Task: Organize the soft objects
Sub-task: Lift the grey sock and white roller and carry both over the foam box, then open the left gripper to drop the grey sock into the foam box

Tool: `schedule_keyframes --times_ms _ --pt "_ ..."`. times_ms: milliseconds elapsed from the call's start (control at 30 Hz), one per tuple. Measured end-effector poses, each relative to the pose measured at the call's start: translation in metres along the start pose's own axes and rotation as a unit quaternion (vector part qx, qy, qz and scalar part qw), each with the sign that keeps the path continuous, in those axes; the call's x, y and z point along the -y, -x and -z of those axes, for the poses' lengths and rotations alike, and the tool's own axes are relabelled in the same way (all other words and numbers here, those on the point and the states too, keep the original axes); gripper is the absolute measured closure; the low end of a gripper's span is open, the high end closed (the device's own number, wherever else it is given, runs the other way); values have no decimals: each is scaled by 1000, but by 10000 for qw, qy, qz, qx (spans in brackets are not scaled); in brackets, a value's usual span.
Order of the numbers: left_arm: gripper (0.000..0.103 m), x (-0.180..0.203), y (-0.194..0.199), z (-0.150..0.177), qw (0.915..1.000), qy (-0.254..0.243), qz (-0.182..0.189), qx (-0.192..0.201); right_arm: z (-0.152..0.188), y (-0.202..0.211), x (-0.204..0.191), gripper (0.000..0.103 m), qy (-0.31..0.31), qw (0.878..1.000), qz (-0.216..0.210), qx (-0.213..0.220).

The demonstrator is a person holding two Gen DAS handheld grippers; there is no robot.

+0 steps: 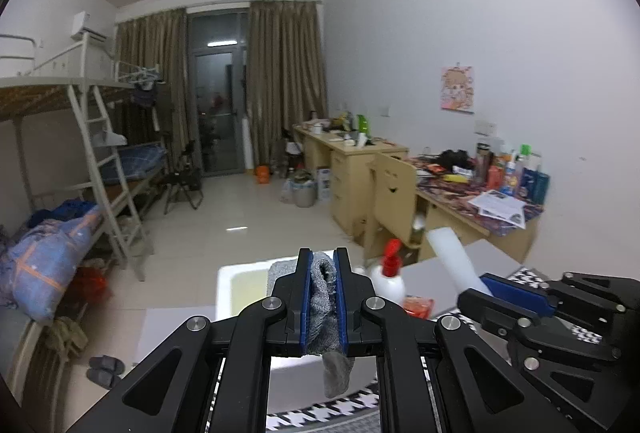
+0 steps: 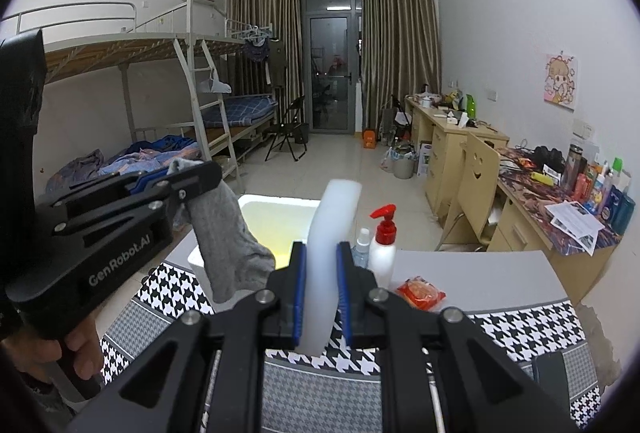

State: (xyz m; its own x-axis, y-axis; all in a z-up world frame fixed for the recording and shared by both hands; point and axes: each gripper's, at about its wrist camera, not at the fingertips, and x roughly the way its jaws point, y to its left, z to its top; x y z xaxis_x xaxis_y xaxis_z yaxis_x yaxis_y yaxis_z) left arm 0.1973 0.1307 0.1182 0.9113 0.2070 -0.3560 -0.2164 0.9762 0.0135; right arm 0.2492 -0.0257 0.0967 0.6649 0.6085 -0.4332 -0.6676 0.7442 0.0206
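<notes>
Tongs, level, side by side, pinch sock (image 1: pixel 322 297) and foam (image 2: pixel 326 265).

left tool (image 1: pixel 323 261): black, blue pads | right tool (image 2: pixel 322 253): same, silver screws

We see a pump bottle (image 2: pixel 383 248), a spray bottle (image 2: pixel 361 248), a red packet (image 2: pixel 421 292), perhaps snacks, a checked tablecloth (image 2: pixel 520 325), bunk beds (image 2: pixel 168 89), desks (image 2: pixel 452 145), curtains (image 2: pixel 396 45)

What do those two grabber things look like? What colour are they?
Both are black, built from angular linked bars joined with round silver bolts. Each finger has a flat blue pad on its inner face. The left gripper has "GenRobot.AI" in pale letters on its side and a handle below. The right gripper looks the same.
</notes>
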Motion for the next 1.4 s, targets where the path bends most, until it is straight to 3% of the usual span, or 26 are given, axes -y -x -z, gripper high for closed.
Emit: schedule_keyframes --times_ms 467,1400 --pt "92 -20 -28 -10 9985 121 -525 -17 -16 -30 -10 85 138 9998 -61 -163" --pt "91 -47 -107 12 9944 280 -450 -914 -23 -76 -9 85 91 9983 -29 -571"
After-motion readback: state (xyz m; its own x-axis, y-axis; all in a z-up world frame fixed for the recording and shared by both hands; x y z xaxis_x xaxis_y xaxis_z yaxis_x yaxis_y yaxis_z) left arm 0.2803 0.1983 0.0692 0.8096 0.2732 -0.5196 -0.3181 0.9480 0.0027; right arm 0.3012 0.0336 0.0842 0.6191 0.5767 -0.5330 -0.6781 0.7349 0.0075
